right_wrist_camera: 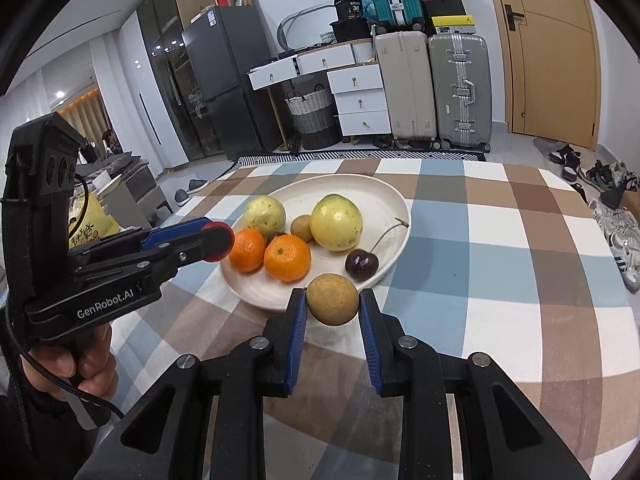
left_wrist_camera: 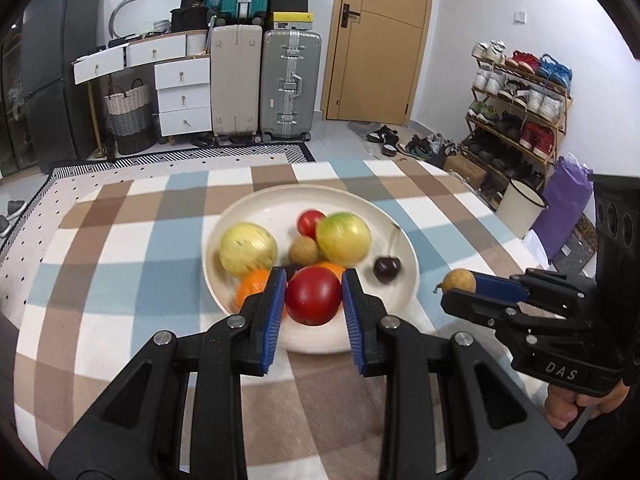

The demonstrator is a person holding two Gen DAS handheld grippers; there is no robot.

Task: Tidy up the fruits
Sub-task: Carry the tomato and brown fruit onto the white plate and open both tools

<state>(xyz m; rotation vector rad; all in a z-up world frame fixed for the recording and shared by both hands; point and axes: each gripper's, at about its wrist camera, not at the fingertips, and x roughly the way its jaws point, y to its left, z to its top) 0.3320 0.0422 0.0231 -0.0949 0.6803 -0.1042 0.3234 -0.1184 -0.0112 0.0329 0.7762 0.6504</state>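
Above the plate (left_wrist_camera: 404,292), left gripper (left_wrist_camera: 314,298) clamps a round tomato (left_wrist_camera: 312,296), right gripper (right_wrist_camera: 332,302) a longan (right_wrist_camera: 332,300).

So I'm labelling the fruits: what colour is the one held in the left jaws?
Red; the tomato shows best in the left wrist view.

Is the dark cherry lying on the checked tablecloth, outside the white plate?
No, the dark cherry lies inside the white plate, near its right rim, with its stem pointing up toward that rim.

we look down along each gripper's fingers, close over the checked table (left_wrist_camera: 120,240); both views share the white plate (right_wrist_camera: 372,196).
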